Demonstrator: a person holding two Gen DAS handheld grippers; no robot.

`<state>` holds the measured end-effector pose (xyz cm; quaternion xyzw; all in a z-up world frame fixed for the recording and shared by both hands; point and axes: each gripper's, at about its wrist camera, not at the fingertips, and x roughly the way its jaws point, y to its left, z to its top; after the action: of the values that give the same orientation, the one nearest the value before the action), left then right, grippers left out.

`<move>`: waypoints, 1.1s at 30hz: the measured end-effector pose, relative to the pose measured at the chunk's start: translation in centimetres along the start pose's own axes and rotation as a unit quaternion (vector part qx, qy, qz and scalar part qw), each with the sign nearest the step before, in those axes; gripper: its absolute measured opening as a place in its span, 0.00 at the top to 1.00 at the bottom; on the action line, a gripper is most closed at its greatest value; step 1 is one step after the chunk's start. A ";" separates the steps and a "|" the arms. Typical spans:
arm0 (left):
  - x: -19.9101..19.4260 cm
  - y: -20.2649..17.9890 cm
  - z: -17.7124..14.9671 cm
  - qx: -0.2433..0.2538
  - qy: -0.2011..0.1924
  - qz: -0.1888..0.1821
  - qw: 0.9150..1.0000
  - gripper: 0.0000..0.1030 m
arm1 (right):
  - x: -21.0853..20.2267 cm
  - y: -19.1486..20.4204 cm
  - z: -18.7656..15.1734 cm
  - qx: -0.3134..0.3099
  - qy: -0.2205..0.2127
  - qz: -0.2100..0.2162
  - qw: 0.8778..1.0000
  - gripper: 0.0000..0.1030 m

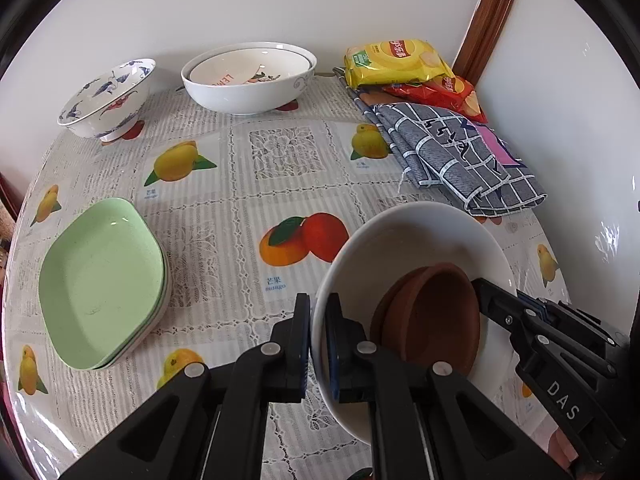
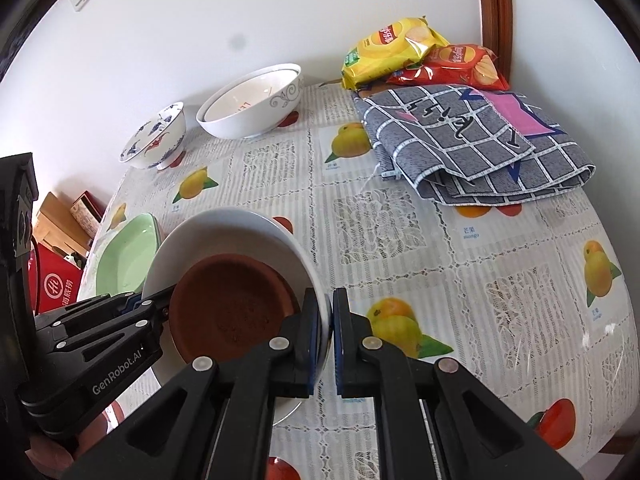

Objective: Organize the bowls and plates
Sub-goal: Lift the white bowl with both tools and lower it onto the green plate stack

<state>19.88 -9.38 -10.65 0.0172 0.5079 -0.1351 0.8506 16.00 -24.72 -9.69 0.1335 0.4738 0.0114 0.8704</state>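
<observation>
Biggest thing I'm looking at is the round table [image 1: 248, 184] with its fruit-print lace-pattern cover, pushed up against a white wall. Next down in size, the grey checked cloth [image 2: 476, 148] sits folded at the far right side, with a yellow chip bag [image 2: 390, 52] and a red chip bag [image 2: 460, 66] behind it by the wooden door frame. Then the white bowl [image 1: 416, 236] that both my tools are on: it's tilted at the near edge of the table, and whether it's clear of the cover I can't tell. Two brown saucers [image 1: 434, 316] lie nested inside it, slid toward its low side. The left gripper [image 1: 318, 344] is pinching the bowl's rim on one side, the right gripper [image 2: 331, 340] is pinching the rim on the opposite side, pads squeezed tight on the thin wall. Over on the left there's a stack of green plates [image 1: 102, 280] resting flat. At the back by the wall, a big white bowl [image 1: 248, 76] has a smaller one nested in it, and a blue-flower bowl [image 1: 106, 98] sits beside that, leaning.
</observation>
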 end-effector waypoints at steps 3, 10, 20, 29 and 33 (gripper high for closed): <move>-0.5 0.8 0.4 -0.004 -0.005 0.003 1.000 0.92 | -0.1 0.8 0.5 -0.006 -0.003 0.004 1.000 0.93; -1.3 2.8 1.3 -0.013 -0.012 0.015 1.000 0.92 | 0.2 2.9 1.7 -0.016 -0.007 0.016 1.000 0.93; -1.6 7.1 1.7 -0.031 -0.010 0.032 0.999 0.92 | 2.2 6.6 2.4 -0.027 0.003 0.038 0.999 0.93; -2.4 10.7 2.2 -0.047 -0.015 0.042 0.998 0.92 | 3.3 10.2 3.1 -0.042 0.004 0.051 0.998 0.93; -2.9 12.2 2.3 -0.053 -0.019 0.049 0.997 0.92 | 3.6 11.9 3.5 -0.049 0.002 0.057 0.997 0.93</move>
<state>23.61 2.61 -8.35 -0.0056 0.4963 -0.0661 0.8656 22.15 -13.52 -7.93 0.1177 0.4663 0.0845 0.8727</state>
